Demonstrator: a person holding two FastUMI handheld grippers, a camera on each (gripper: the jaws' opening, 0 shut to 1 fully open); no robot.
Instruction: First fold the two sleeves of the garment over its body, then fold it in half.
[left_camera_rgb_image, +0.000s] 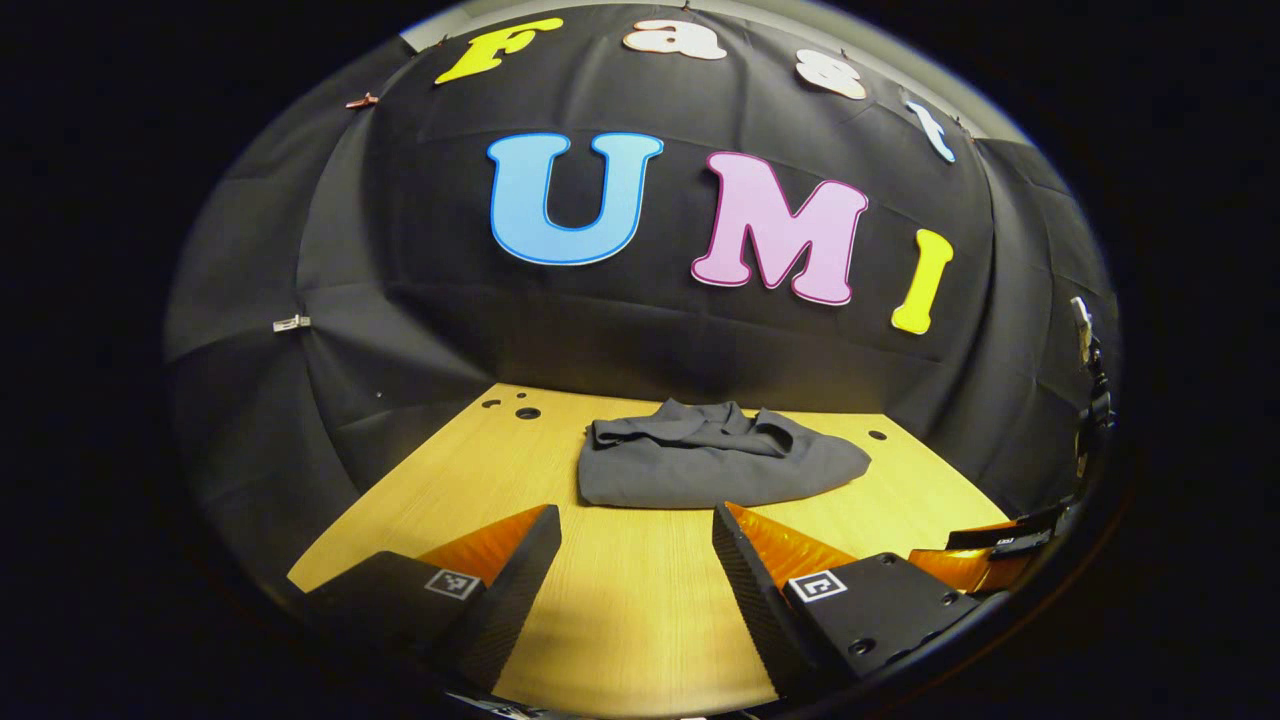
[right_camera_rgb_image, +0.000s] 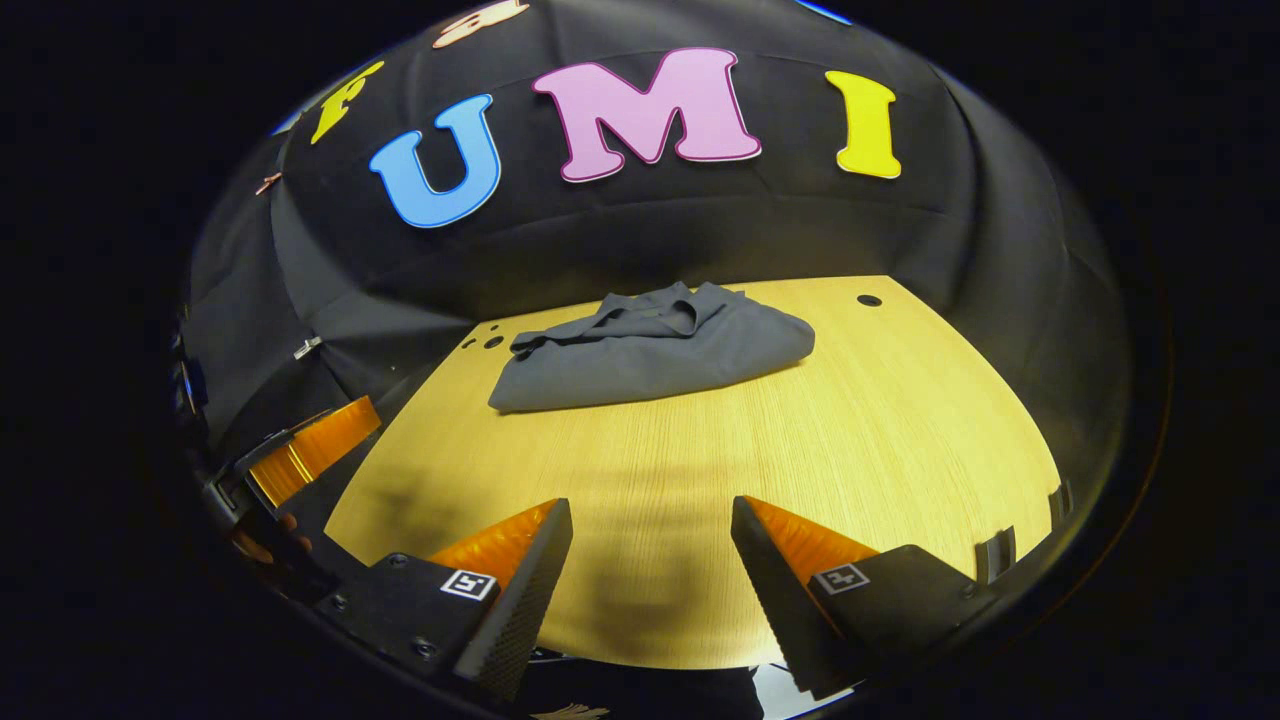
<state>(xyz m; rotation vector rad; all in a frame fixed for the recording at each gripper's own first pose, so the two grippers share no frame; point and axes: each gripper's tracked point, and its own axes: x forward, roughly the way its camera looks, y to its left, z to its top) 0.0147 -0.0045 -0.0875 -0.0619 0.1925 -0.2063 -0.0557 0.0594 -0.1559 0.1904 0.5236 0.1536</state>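
Your left gripper (left_camera_rgb_image: 635, 525) has its jaws spread wide with nothing between them, hovering over bare wood just short of the garment's near edge. Your right gripper (right_camera_rgb_image: 650, 520) is likewise spread and empty, and sits well back from the cloth, with a broad stretch of table (right_camera_rgb_image: 900, 420) in front of it. In the right gripper view the left one shows at the far left edge, and a bit of the hand holding it beneath.

The garment (left_camera_rgb_image: 700, 460) lies toward the back of the table, near the black wall, already gathered into a compact grey bundle: a flat lower layer with rumpled folds of cloth heaped along its far edge. No sleeve sticks out to either side, so it looks as though the sleeves are tucked over the body and the halving fold is made, though the top layer is untidy. Both grippers held off and open suggests you are either done or about to neaten that rumpled top
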